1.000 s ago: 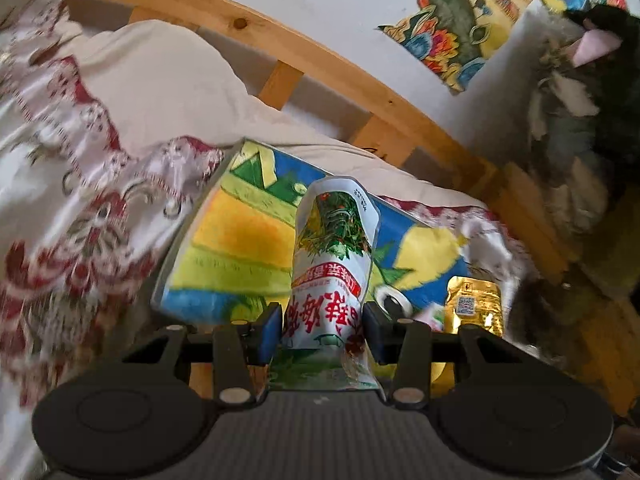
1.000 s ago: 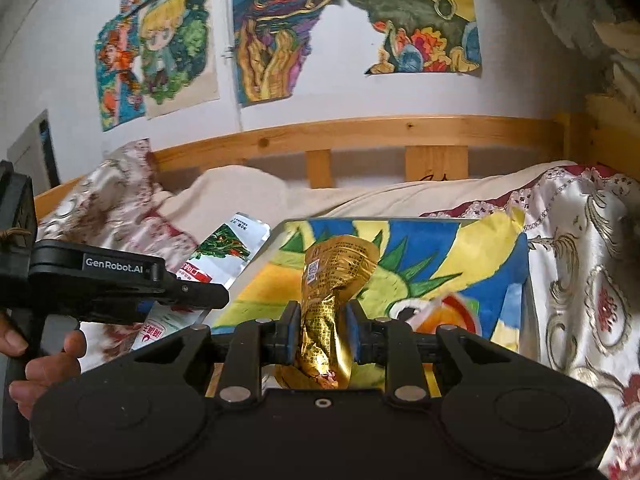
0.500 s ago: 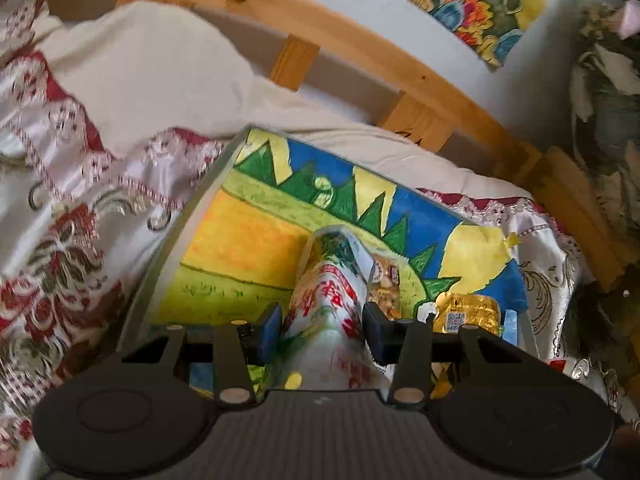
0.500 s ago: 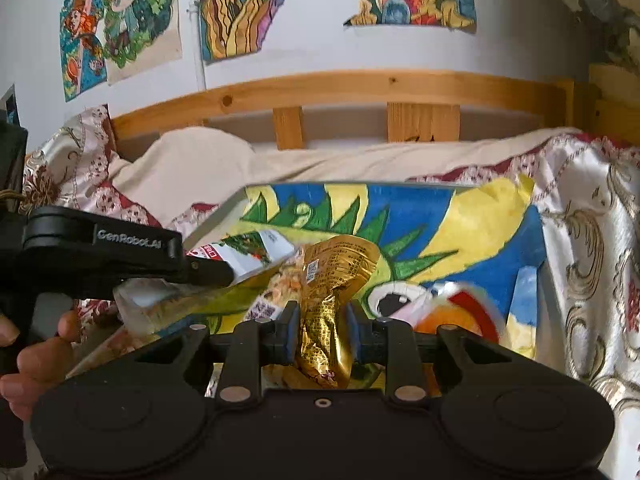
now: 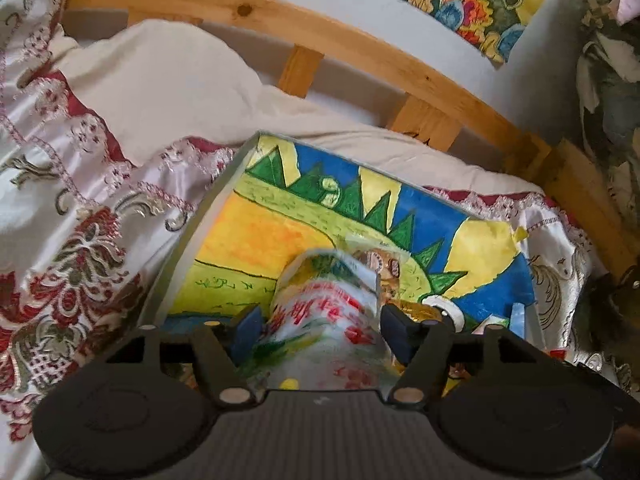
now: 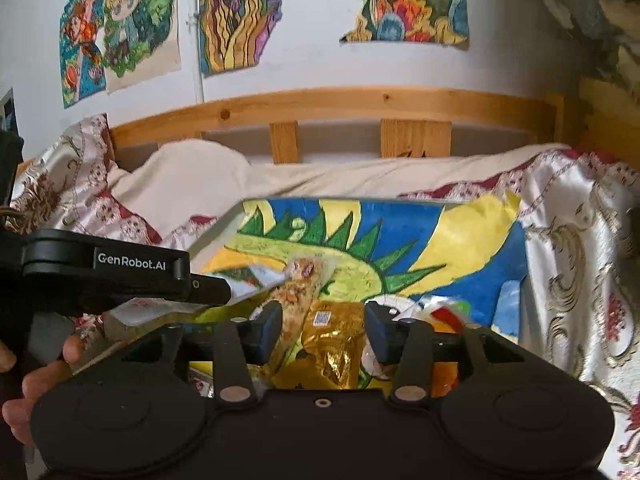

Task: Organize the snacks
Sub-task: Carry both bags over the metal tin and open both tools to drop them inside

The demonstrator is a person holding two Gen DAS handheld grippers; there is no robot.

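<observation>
A box lined with a bright painted sheet (image 5: pixel 248 240) lies on the bed; it also shows in the right wrist view (image 6: pixel 400 232). My left gripper (image 5: pixel 322 330) is open, its jaws spread wide, and a white snack pack with red writing (image 5: pixel 328 300) lies loose between them over the box. My right gripper (image 6: pixel 324 330) is open too, with a gold foil snack pack (image 6: pixel 334 336) lying between its pads inside the box. The left gripper's black finger (image 6: pixel 200 286) shows in the right wrist view, beside the white pack (image 6: pixel 256 280). Other snacks (image 6: pixel 444 312) lie in the box.
The box rests on a red and white patterned bedspread (image 5: pixel 80 248). A wooden bed rail (image 6: pixel 328 108) runs behind, below a wall with drawings (image 6: pixel 120 44). A cream pillow (image 5: pixel 160 80) lies at the back left. A hand (image 6: pixel 36 380) holds the left gripper.
Both grippers lowered into the box and opened. The white pack and the gold pack, held before, now lie loose between the spread jaws.
</observation>
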